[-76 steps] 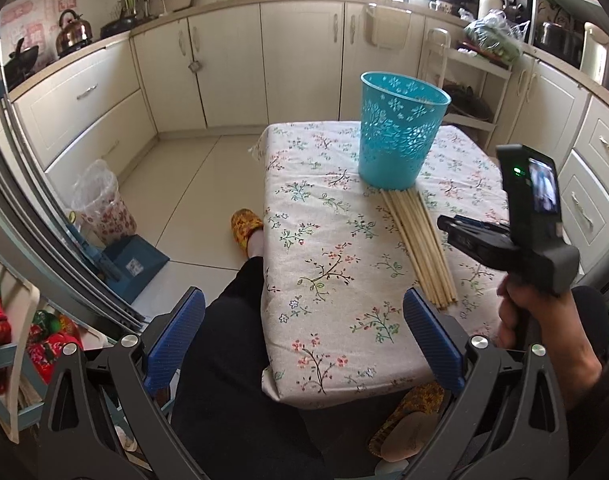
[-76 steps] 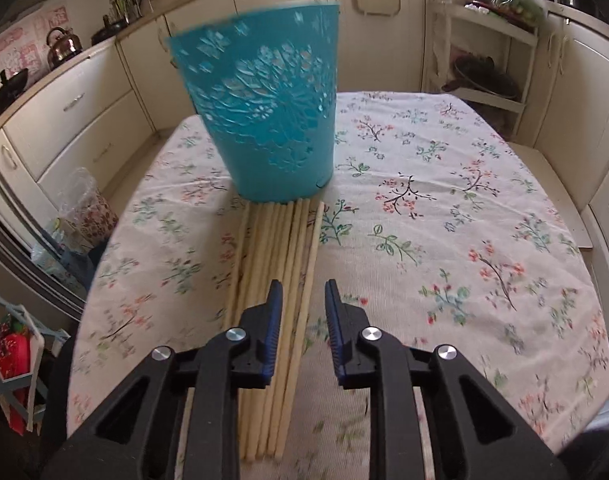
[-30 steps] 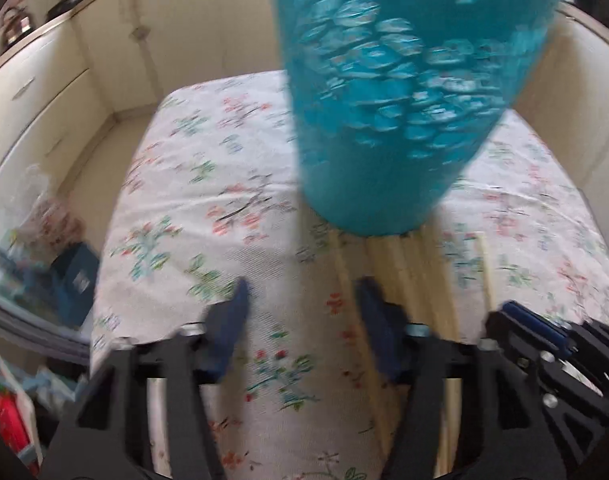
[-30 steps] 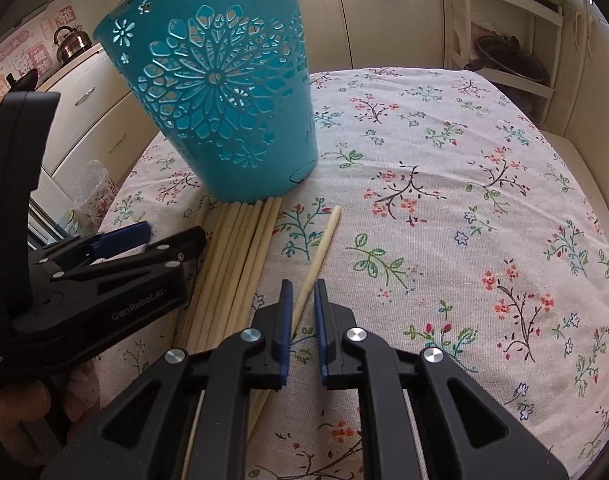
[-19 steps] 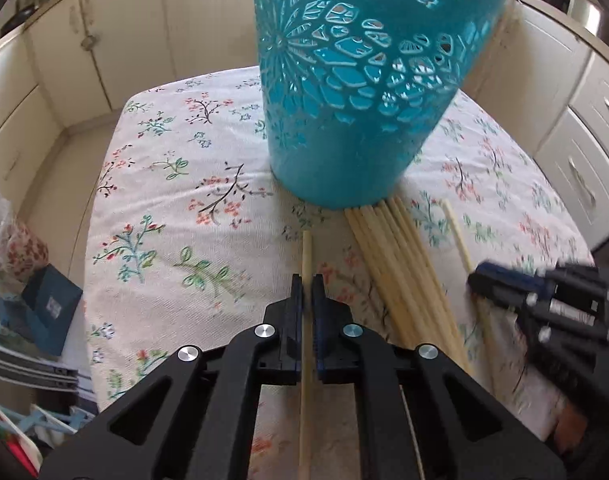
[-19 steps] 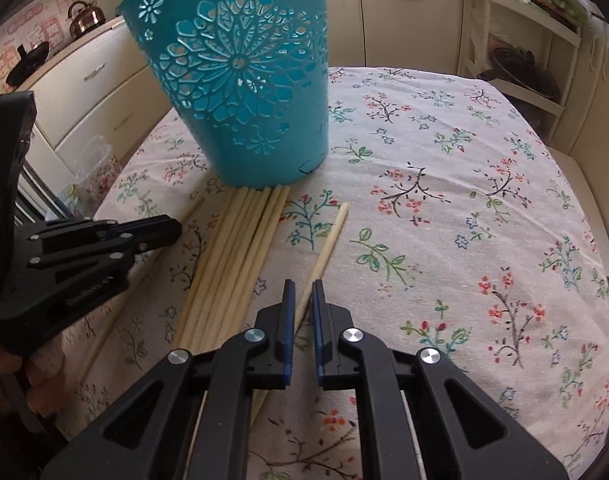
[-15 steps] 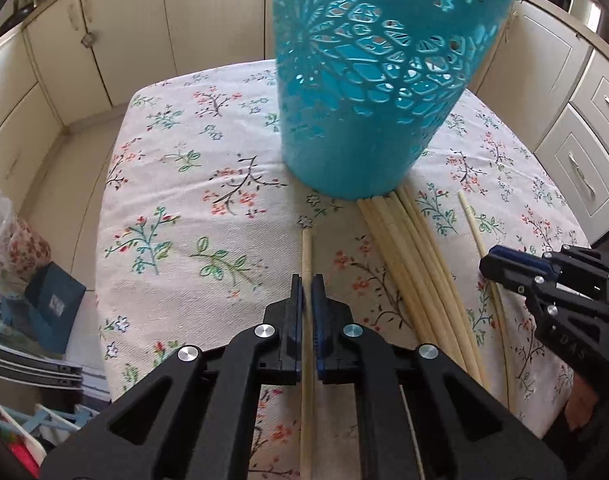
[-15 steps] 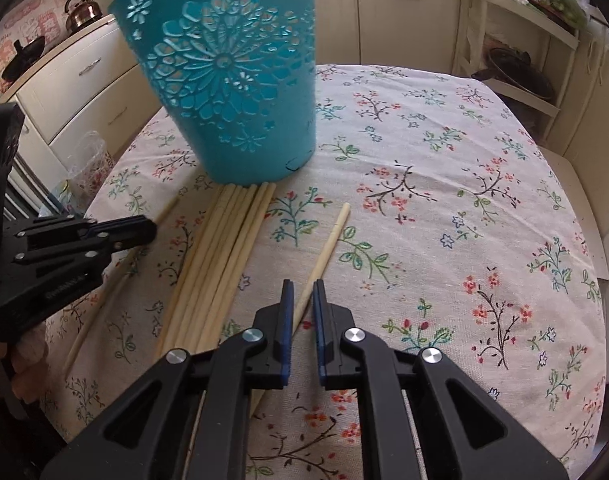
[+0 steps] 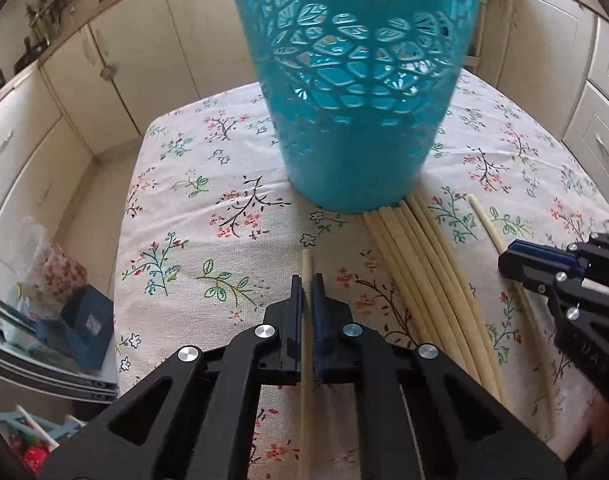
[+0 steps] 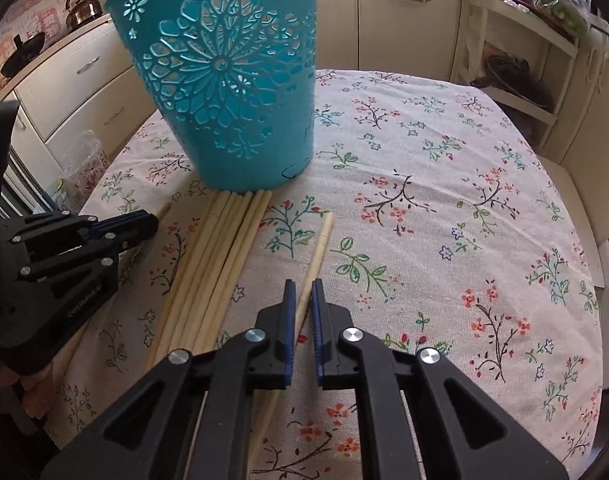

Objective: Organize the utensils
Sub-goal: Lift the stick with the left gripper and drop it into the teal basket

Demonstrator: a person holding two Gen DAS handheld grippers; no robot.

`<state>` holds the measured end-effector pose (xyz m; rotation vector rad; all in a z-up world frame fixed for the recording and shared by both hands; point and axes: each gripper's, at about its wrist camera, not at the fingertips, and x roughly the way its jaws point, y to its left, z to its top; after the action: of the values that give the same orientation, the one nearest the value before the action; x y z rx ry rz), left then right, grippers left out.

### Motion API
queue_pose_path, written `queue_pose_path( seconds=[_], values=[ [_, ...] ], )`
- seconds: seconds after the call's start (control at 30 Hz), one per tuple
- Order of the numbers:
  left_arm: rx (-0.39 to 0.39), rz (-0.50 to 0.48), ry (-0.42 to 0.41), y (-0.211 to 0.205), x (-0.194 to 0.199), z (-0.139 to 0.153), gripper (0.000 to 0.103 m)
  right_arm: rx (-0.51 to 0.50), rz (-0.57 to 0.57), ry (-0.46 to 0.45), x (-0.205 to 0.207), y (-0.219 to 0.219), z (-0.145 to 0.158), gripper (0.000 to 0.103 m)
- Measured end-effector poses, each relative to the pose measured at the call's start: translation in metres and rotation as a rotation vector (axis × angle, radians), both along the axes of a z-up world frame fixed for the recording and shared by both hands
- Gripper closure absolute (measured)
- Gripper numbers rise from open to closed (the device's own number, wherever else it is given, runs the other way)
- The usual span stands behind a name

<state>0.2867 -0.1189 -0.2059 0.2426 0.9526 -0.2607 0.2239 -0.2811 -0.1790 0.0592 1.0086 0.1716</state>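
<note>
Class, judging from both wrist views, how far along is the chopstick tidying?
Done: nothing visibly in the teal basket yet. In hand: left tongs clamp one chopstick; right tongs grip another chopstick. Left: the bundle on the tablecloth.

Left gripper [image 9: 307, 286]: black plastic frame with triangular cut-outs, blue ribbed pads [image 9: 318, 304] on both fingers, four round silver screw heads across the linkage. Right gripper [image 10: 300, 292]: identical build, same blue pads and silver screws. White lettering on the left unit's side, partly legible.
</note>
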Motion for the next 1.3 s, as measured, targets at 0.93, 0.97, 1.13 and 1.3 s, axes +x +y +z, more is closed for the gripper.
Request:
queue_pose_path(
  seconds=[0.93,0.97,1.13,1.3],
  values=[
    [-0.763,0.012,-0.454,0.033,0.064,0.221,0.098,0.061,-0.034,-0.028,-0.003,-0.005,-0.004,0.095],
    [-0.771,0.024,-0.460,0.033,0.073,0.220,0.098,0.063,-0.034,-0.028,-0.003,-0.005,-0.004,0.095],
    [-0.776,0.060,-0.480,0.022,0.103,0.211,0.098,0.064,-0.034,-0.031,-0.003,-0.005,-0.005,0.095],
    [-0.783,0.085,-0.484,0.020,0.119,0.195,0.098,0.050,-0.031,-0.036,-0.002,-0.002,-0.005,0.095]
  ],
)
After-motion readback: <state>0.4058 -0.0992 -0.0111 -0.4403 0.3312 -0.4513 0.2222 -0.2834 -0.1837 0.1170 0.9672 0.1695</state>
